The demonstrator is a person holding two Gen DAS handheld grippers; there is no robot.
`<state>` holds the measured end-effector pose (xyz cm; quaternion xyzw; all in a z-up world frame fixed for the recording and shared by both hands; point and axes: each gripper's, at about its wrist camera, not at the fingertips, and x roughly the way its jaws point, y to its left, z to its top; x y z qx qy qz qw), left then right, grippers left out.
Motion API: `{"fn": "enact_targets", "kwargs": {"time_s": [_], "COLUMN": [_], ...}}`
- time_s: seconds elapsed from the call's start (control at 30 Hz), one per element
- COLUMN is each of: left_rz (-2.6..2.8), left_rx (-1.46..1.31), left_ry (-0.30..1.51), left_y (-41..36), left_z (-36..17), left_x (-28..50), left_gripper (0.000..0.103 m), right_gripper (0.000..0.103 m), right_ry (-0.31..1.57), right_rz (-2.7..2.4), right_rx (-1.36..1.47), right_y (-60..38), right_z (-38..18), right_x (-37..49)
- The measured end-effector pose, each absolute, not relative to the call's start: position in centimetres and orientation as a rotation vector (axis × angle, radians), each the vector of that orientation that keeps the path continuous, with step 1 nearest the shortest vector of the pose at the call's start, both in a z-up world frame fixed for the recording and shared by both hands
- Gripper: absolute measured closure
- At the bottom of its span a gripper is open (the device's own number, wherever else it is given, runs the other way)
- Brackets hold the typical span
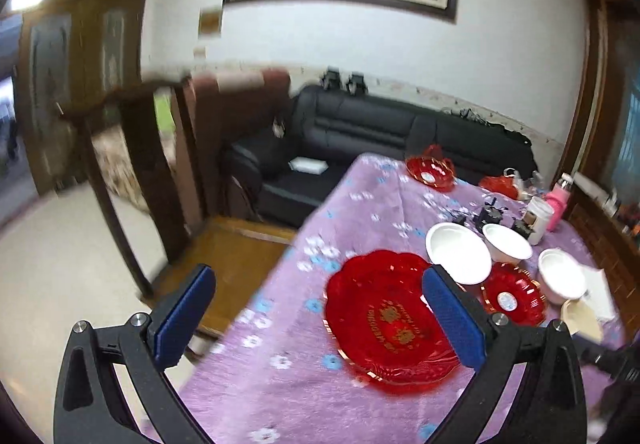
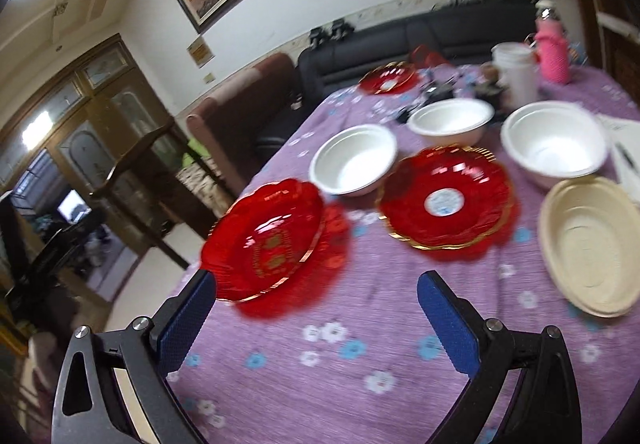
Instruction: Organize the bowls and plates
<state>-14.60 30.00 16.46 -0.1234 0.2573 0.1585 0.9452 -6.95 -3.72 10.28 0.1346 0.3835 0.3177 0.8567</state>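
both grippers, left [image 1: 320,318] and right [image 2: 316,318], hang released. pinch the near red plate [image 2: 266,240] by its rim, then stack it level on the other [image 2: 444,200].

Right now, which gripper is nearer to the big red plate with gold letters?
Left. The left gripper is open with the red plate right between its fingers. The right gripper is also open, and the plate lies ahead toward its left finger.
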Motion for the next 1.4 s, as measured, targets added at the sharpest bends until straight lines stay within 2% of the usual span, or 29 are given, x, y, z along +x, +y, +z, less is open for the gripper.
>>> {"fn": "enact_targets", "kwargs": {"time_s": [0.13,0.33,0.63,0.73,0.8,0.87,0.9,0.93,1.0,1.07,1.4], "left_rz": [0.286,0.317,0.311,0.307,0.297,0.284,0.27,0.256,0.286,0.277,0.293], "left_rx": [-0.305,-0.257,-0.262,-0.259,-0.274,-0.284,-0.29,-0.3,-0.301,-0.318,-0.363], "left_ry": [0.615,0.729,0.817,0.845,0.868,0.894,0.923,0.951,0.971,0.959,0.88], "left_y": [31.4,31.7,32.0,31.8,31.7,31.5,31.4,31.4,31.5,31.7,32.1], "left_z": [14.0,9.8,5.6,4.7,4.1,3.6,3.3,2.9,2.4,2.5,5.5], "left_x": [-10.4,-5.2,-1.1,0.2,0.7,1.1,1.4,1.6,1.5,1.3,-2.1], "left_gripper": [0.0,0.0,0.0,0.0,0.001,0.017,0.037,0.065,0.072,0.073,0.075], "right_gripper": [0.006,0.025,0.029,0.037,0.048,0.059,0.062,0.064,0.078,0.083,0.083], "right_ry": [0.876,0.986,1.046,1.064,1.084,1.098,1.101,1.1,1.094,1.092,0.991], "right_rz": [0.714,0.704,0.63,0.63,0.631,0.633,0.628,0.625,0.612,0.609,0.649], "right_rx": [0.311,0.335,0.27,0.252,0.251,0.247,0.238,0.23,0.207,0.208,0.125], "right_y": [-1.4,2.3,5.6,6.4,6.7,7.0,7.3,7.4,7.5,7.2,7.7], "right_z": [9.4,6.7,4.0,3.2,2.8,2.4,2.3,2.3,2.1,2.1,4.7], "right_x": [-5.2,-1.5,1.3,1.9,2.2,2.5,2.7,2.9,3.0,2.9,0.0]}}
